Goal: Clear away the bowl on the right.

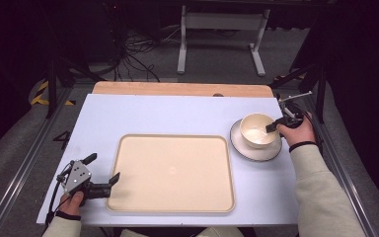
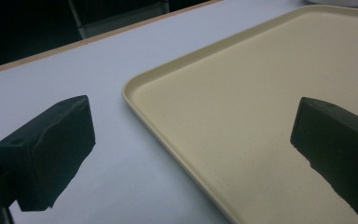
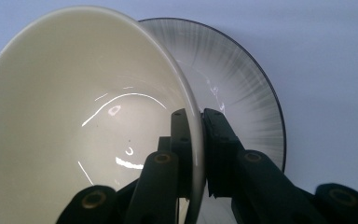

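**Right gripper pinches the bowl's rim over the plate**

We see a cream bowl (image 1: 258,130), glossy and round, with nothing visible inside it but highlights on its inner wall. It is at the table's right side, over a white plate (image 1: 241,146) with a dark rim and fine radial streaks. In the right gripper view the bowl (image 3: 74,116) looks tipped, its wall leaning across the plate (image 3: 242,88).

The right gripper (image 1: 272,127) is pressed together on the bowl's near rim, one jaw inside the bowl and one outside, with the right hand (image 1: 296,131) behind it at the table's right edge.

Just left of the plate lies a large beige tray (image 1: 128,163) with a raised lip, its surface bare. The table (image 1: 153,113) is pale, with a wooden strip along its far edge.

The left gripper (image 1: 104,174) hovers at the tray's near left corner, jaws spread wide, nothing between them. In the left gripper view one jaw is over the table (image 2: 74,74) and the other over the tray (image 2: 242,112).
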Motion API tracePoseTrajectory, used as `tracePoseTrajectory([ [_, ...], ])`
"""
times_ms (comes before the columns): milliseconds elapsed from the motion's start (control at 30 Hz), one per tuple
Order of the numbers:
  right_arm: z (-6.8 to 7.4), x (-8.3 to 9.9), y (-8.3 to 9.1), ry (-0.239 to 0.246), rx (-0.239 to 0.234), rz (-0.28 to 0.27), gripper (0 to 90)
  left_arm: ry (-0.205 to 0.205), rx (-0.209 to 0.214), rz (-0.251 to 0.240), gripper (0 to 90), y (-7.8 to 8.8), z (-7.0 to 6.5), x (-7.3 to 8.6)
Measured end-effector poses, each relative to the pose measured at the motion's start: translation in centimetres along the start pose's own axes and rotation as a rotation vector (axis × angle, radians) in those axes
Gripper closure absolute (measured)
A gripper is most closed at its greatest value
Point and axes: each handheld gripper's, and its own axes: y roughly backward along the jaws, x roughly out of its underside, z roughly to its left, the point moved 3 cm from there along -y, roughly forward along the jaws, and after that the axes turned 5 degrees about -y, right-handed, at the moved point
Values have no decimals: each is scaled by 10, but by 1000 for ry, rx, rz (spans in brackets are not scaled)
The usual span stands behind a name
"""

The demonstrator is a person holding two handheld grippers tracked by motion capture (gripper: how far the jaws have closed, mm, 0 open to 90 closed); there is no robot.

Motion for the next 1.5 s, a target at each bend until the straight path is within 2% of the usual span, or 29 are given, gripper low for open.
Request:
tracePoseTrajectory([
  [133, 4, -3, 9, 10, 12, -3, 834, 1, 1, 0, 4, 0, 0, 0],
  [300, 11, -5, 20, 18, 0, -12, 834, 3, 1, 0, 4, 0, 0, 0],
  [533, 24, -8, 35, 56, -15, -23, 832, 2, 1, 0, 4, 0, 0, 0],
  [800, 33, -10, 44, 75, -28, -35, 832, 5, -1, -2, 4, 0, 0, 0],
  [1000, 56, -9, 46, 136, -48, -26, 833, 6, -2, -1, 4, 0, 0, 0],
  [1133, 73, -8, 44, 141, -57, -15, 832, 5, -2, -1, 4, 0, 0, 0],
  [1200, 76, -8, 44, 141, -60, -14, 832, 5, -2, -1, 4, 0, 0, 0],
  [1300, 93, -7, 42, 173, -79, -3, 832, 5, -2, -2, 4, 0, 0, 0],
  [1367, 101, -6, 41, 188, -87, 4, 832, 3, -2, -2, 4, 0, 0, 0],
  [1400, 101, -6, 41, 188, -87, 4, 832, 3, -2, -2, 4, 0, 0, 0],
  [1500, 117, -4, 39, 215, -105, 13, 831, 5, -1, -2, 4, 0, 0, 0],
])
